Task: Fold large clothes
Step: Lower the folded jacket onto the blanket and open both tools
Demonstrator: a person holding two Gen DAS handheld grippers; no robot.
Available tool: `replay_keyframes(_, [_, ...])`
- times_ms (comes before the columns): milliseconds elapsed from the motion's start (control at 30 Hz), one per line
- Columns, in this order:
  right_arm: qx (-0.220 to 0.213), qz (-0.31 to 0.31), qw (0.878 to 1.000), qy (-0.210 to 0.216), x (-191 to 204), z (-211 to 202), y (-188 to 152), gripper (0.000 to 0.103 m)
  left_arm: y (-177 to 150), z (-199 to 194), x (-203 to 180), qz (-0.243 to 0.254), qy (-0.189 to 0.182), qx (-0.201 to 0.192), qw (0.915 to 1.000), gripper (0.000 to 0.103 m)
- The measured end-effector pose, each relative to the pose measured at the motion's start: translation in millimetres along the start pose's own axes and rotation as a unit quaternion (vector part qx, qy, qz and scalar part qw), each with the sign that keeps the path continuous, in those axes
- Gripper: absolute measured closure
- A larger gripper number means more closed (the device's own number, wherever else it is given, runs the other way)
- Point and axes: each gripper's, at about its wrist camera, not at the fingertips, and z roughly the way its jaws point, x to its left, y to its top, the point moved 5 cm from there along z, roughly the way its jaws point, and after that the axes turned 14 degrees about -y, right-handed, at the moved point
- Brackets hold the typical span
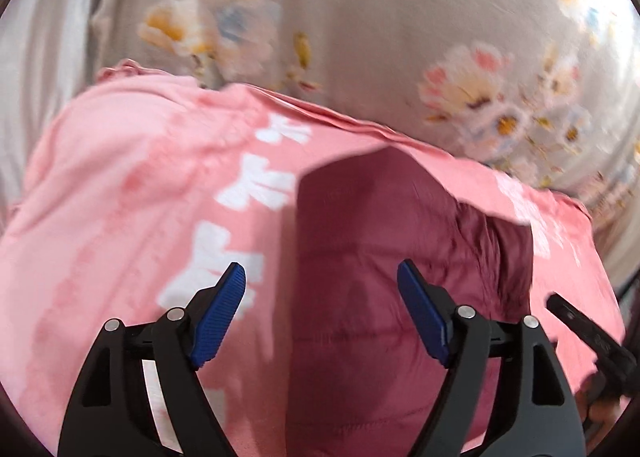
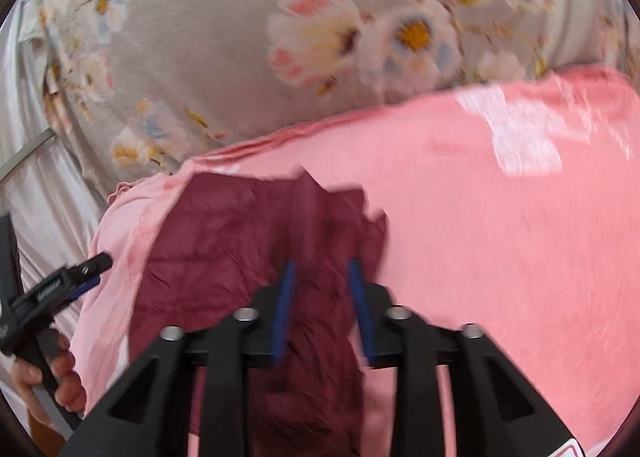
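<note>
Right wrist: right gripper [image 2: 322,273] clamps maroon garment [image 2: 224,241]; left gripper [image 1: 320,277] spread wide (nothing between).

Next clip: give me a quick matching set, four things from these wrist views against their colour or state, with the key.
1. left gripper
2. right gripper
3. pink cloth
4. floral sheet

a. grey with flowers
b. pads wide apart, nothing between them
c. white print
d. closed on maroon garment

Pairs: 1-b, 2-d, 3-c, 4-a
</note>
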Motion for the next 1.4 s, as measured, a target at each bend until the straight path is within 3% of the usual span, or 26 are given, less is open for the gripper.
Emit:
replay_keyframes(167, [-0.03,-0.035,0.999,-0.025,38.6,6.8,29.5,0.099,33.2,11.3,-9.5,-0.024,0.041,-0.008,0.9988,0.027])
replay_keyframes(300, [-0.018,-0.048,0.997,-0.065,45.3,36.9,33.0,0.099,43.2,45.2,-18.6,-0.013,0.067,0.019,0.9975,0.028])
replay_keyframes(467, [0.028,-0.014,0.995,-0.098,20.1,81.5,18.1,0.101,29.8,90.0,-10.8,-0.009,0.102,0.065,0.9926,0.031])
replay_keyframes(900, [0.081,-0.004,0.993,-0.089,-9.4,128.3,-22.4,0.102,-5.5,129.0,2.9,-0.016,0.103,0.063,0.9926,0.025])
replay_keyframes(1033, [0.102,-0.051,0.989,-0.094,-7.3,128.3,-14.4,0.102,-5.9,135.3,4.9,-0.016,0.108,0.069,0.9916,0.024])
replay_keyframes(1133, [0.098,-0.028,0.993,-0.052,-18.8,86.6,-3.2,0.092,-3.9,115.5,7.4,-0.031,0.08,0.079,0.9932,0.024])
replay_keyframes(1233, [0.096,-0.022,0.995,0.012,-29.3,24.1,-14.5,0.085,-14.5,68.5,4.7,-0.036,0.022,0.093,0.9947,0.025])
replay_keyframes(1333, [0.107,-0.023,0.993,0.054,-36.8,-14.7,-43.9,0.076,-55.1,10.6,2.5,-0.021,-0.017,0.122,0.9921,0.024])
replay_keyframes(1400, [0.124,-0.022,0.99,0.066,-33.8,-20.6,-62.7,0.072,-83.2,-8.1,4.3,-0.023,-0.024,0.143,0.9891,0.024])
